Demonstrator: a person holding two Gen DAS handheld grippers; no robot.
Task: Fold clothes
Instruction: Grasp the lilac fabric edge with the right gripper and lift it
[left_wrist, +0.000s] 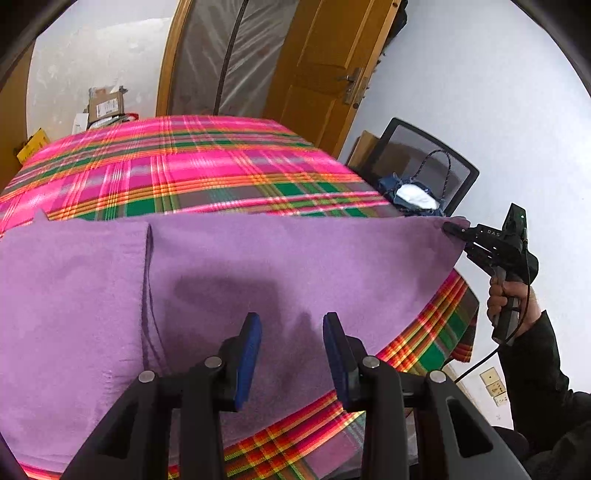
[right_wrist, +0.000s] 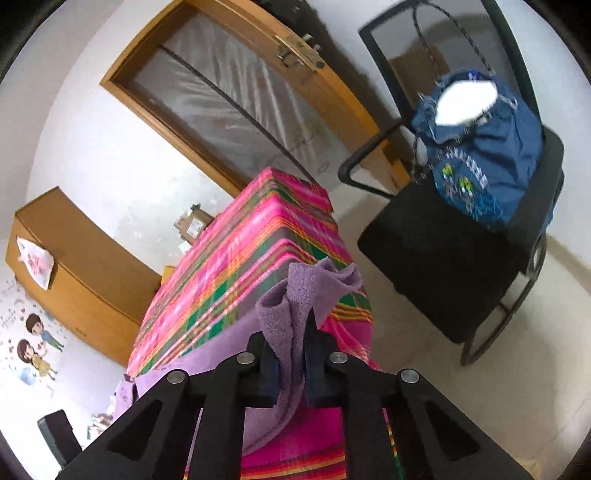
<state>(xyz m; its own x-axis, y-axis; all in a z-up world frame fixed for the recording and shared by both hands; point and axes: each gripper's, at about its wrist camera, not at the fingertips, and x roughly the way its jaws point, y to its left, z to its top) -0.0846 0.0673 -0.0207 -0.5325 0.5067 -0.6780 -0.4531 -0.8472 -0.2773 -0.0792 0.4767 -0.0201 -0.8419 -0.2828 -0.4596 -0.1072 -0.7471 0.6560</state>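
Cloth: purple cloth (left_wrist: 280, 258) is lying spread on the plaid-covered worktop (left_wrist: 177, 166), its long axis running side to side across the left wrist view; one flap at the left end is already lying doubled over.
Right gripper (right_wrist: 291, 354): jaws are sitting nearly closed, pinching the cloth's right-hand corner; a bunched tuft is sticking up past the pads in the right wrist view. In the left wrist view this corner is being held up at the worktop's edge, off the surface.
Left gripper (left_wrist: 291, 354): jaws are standing wide apart, holding nothing; they are hovering over the near middle of the cloth, pads clear of the fabric as far as I can tell.
Key relation: the held corner is lying at the far right of the cloth; the free left end is lying well apart across the long axis. The right hand (left_wrist: 506, 299) is the nearer one to that corner.
Judgement: the fold is likely going right to left along the long axis.
Risk: the thin corner may be slipping.
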